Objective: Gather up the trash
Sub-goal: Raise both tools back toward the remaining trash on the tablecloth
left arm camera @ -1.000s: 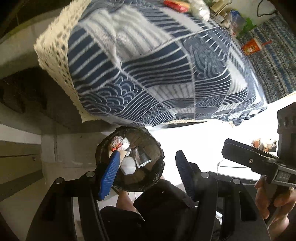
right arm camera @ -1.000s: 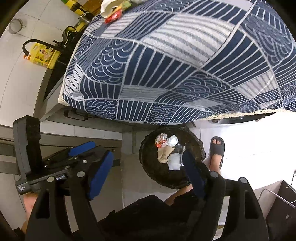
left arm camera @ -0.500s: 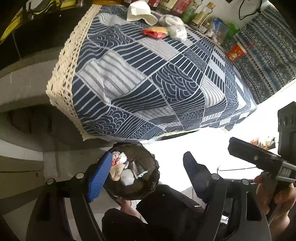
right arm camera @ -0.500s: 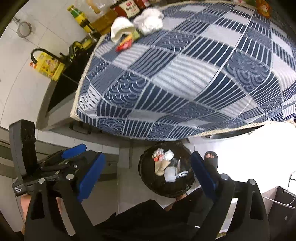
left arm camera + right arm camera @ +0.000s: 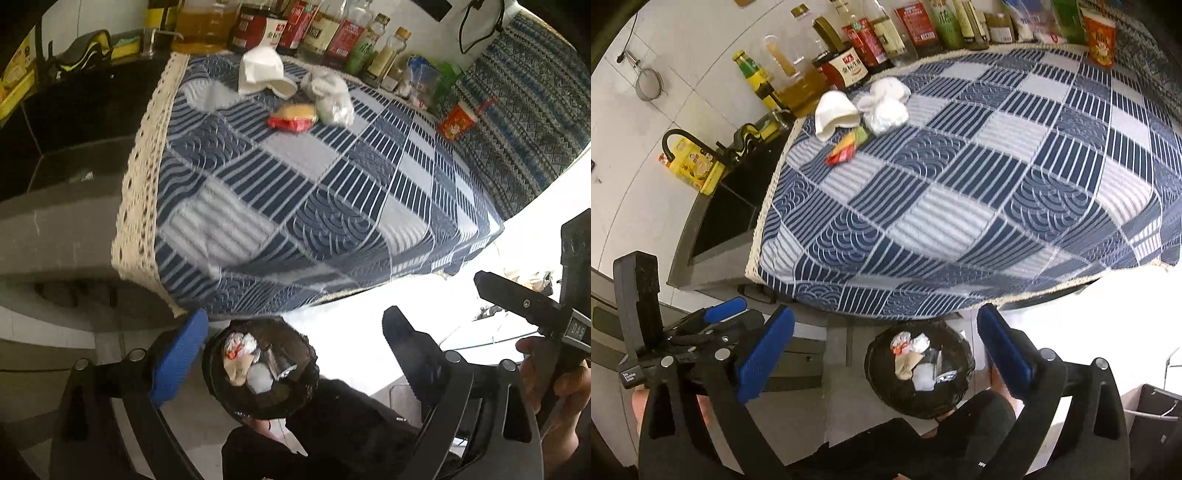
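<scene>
Blue-and-white patterned cloth [image 5: 979, 206] covers the table, and everything else sits relative to it. At its far corner lies the trash: a crumpled white tissue [image 5: 834, 112], a wad of clear plastic [image 5: 886, 110] touching it, and a red-and-yellow wrapper [image 5: 844, 149] just in front of both. Bottles [image 5: 871, 40] line the cloth's far edge, with a red paper cup [image 5: 1100, 37] at the far right corner. Below the cloth's near edge stands my dark wicker bin [image 5: 919, 373], already holding scraps. My left jaws [image 5: 291, 354] hang apart over the bin, empty. My right jaws [image 5: 886, 354] are spread wide too, gripping nothing
</scene>
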`<state>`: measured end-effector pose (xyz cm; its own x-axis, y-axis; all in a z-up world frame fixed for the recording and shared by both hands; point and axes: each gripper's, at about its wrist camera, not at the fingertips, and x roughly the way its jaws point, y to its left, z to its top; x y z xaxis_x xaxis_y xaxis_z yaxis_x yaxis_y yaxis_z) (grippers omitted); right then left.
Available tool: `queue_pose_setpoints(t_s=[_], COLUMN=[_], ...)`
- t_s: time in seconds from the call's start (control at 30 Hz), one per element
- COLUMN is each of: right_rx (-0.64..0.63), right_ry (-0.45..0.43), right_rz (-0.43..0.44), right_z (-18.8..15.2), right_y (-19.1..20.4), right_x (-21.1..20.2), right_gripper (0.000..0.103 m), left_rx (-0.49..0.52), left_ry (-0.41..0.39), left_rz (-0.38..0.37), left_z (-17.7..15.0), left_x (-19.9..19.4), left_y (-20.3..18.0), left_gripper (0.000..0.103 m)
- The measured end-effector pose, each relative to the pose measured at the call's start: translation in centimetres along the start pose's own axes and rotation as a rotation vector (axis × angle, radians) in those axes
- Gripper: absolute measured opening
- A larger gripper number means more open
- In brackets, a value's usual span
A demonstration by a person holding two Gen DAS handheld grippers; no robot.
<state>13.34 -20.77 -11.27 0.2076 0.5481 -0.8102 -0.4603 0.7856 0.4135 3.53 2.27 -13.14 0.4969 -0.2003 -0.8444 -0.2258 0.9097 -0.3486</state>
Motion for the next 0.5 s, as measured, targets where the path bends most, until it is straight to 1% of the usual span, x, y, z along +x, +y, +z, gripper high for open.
queue_pose_setpoints(t_s=[0.17, 0.2, 0.23, 0.43, 0.5], right_rx=[-0.022, -0.028, -0.035, -0.078, -0.102], right_ry=[-0.040, -0.045, -0.050, -0.042, -0.048], right_rz=[0.004, 0.006, 0.007, 0.039, 0.037], right_z=[2.7, 3.2, 4.1, 8.4, 9.6], right_y=[-0.4, -0.5, -0.7, -1.7, -1.8], right_x=[-0.6, -0.6, -0.6, 0.3, 0.5], right_gripper=[0.098, 0.098, 0.098, 0.098, 0.098], left_rx=[0.002, 0.002, 0.001, -0.008, -0.013], left_ry=[-0.031, -0.035, -0.040, -0.048, -0.054], left_rz=[0.015, 0.019, 0.021, 0.051, 0.061], left_z=[2.5, 3.1, 3.5, 6.9, 7.9], left_x=[-0.2, -0.1, 0.0, 0.9, 1.1], left_y=[-0.8, -0.9, -1.1, -2.1, -2.3], left_gripper=[0.093, 0.097, 0.096, 0.096, 0.096])
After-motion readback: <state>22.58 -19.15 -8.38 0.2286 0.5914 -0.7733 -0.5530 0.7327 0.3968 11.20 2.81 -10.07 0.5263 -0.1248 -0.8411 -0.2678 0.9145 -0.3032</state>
